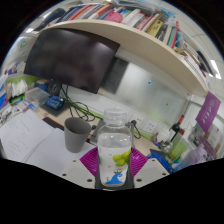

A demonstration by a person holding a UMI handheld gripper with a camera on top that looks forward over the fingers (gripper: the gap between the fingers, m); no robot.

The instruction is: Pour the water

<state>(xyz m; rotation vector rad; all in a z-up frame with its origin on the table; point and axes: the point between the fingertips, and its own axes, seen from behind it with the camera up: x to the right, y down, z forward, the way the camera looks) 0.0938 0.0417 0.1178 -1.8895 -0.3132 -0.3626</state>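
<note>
Bottle in grip.
You're clamping the clear water bottle (114,150) between both pads of the gripper (115,168), holding it upright just beside the grey cup (77,134).

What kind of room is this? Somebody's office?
Probably an office or lab workspace: a dark monitor stands on a cluttered desk, and a shelf of books runs above it. Nearer, the tongs grip a clear water bottle beside a grey cup.

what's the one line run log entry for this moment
task: pour water | gripper: shut on bottle | bottle: upright, clear, held between fingers | cup: grey, upright, beyond fingers beside bottle | pour: not started
</note>
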